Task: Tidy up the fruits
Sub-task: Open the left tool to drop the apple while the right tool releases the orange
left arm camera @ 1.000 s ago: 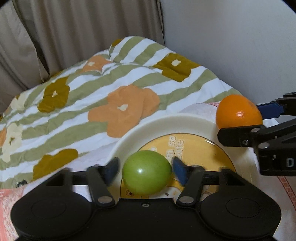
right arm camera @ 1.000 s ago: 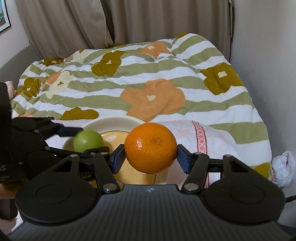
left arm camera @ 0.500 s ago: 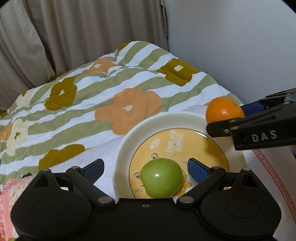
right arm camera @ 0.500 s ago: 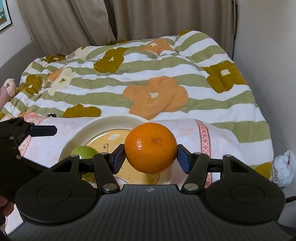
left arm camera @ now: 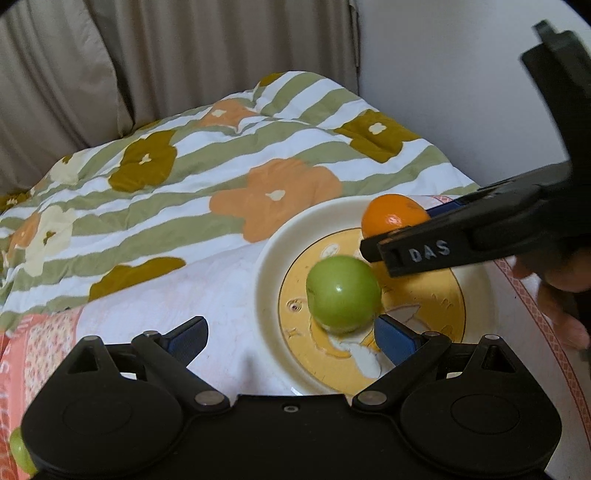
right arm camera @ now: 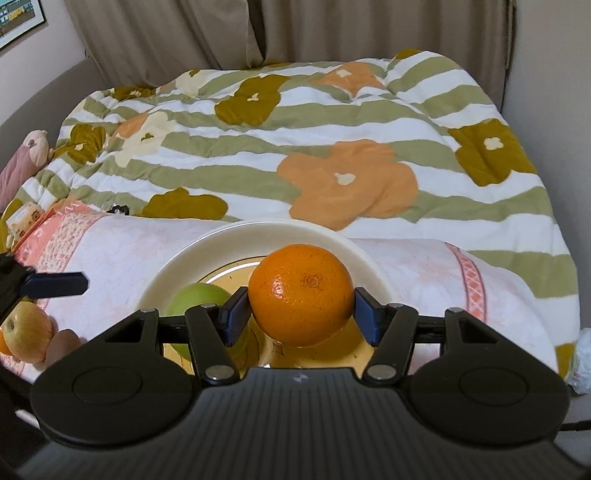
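Room: you are working over a bed [right arm camera: 332,122] with one quilt of green stripes and big flowers, beige curtains [right arm camera: 295,29] behind it, and one pink patterned cloth [left arm camera: 207,295] spread at the near edge.
Left tool: your left tool [left arm camera: 291,338] stands with its two blue pads wide apart and nothing pressed between them; the right pad sits just beside the green apple.
Right tool: your right tool [right arm camera: 299,314] is clamped on the orange [right arm camera: 300,293], one blue pad on each side, held low over the plate.
Green apples: one green apple [left arm camera: 343,291] rests on the plate's yellow centre, free of both tools.
Oranges: one in your grip; in the right wrist view a sliver of orange shows at the far left edge, too small to tell what it is.
Plates: one cream plate [left arm camera: 273,258] with a yellow printed centre, lying on the pink cloth.
Off the plate: one yellowish apple [right arm camera: 26,326] lies on the cloth to the left; a further green fruit [left arm camera: 20,452] peeks out at the left wrist view's lower corner.
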Demonstrator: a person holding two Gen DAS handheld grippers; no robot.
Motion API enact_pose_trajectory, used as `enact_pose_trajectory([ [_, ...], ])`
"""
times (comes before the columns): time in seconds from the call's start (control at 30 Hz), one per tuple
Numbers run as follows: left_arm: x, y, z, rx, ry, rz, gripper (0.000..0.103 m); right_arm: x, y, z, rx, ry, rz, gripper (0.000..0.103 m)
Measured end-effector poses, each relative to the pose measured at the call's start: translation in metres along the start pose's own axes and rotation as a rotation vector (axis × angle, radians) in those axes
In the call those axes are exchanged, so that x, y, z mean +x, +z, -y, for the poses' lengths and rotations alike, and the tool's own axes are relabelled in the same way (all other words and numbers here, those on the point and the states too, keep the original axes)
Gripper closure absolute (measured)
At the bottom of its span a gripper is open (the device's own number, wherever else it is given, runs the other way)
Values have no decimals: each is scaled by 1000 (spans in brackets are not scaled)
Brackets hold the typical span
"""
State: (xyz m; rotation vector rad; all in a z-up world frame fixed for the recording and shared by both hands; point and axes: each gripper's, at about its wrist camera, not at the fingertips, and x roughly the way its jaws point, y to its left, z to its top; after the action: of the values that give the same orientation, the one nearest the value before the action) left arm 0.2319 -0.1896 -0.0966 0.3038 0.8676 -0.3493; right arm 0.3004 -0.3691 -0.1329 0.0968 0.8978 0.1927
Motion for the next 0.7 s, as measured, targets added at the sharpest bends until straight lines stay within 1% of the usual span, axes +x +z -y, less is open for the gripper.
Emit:
enact_pose_trajectory([
  [0.2,-2,-5,-4,-27,20,-4,4,14,5,-2,-12,-6,-6,28],
  [0.27,-3,-6,-6,-35,24,-3,4,15,5,-3,-20,-15,-2,25],
  [0.3,-3,-6,-6,-38,27,-3,4,14,5,-4,-24,-14,14,22],
  [0.37,-4,-6,-7,-44,34,-3,4,8,7,-7,-43,-22,40,0],
  [0.47,-6,-8,-8,-59,51,-4,4,-1,7,-5,-31,-37,73,0],
  [0.53,-8,-9,-9,-69,52,-5,4,-4,6,-2,-11,-29,65,0],
  [0.7,-15,-8,-11,-81,53,3,4,-11,7,2,4,-43,65,0],
])
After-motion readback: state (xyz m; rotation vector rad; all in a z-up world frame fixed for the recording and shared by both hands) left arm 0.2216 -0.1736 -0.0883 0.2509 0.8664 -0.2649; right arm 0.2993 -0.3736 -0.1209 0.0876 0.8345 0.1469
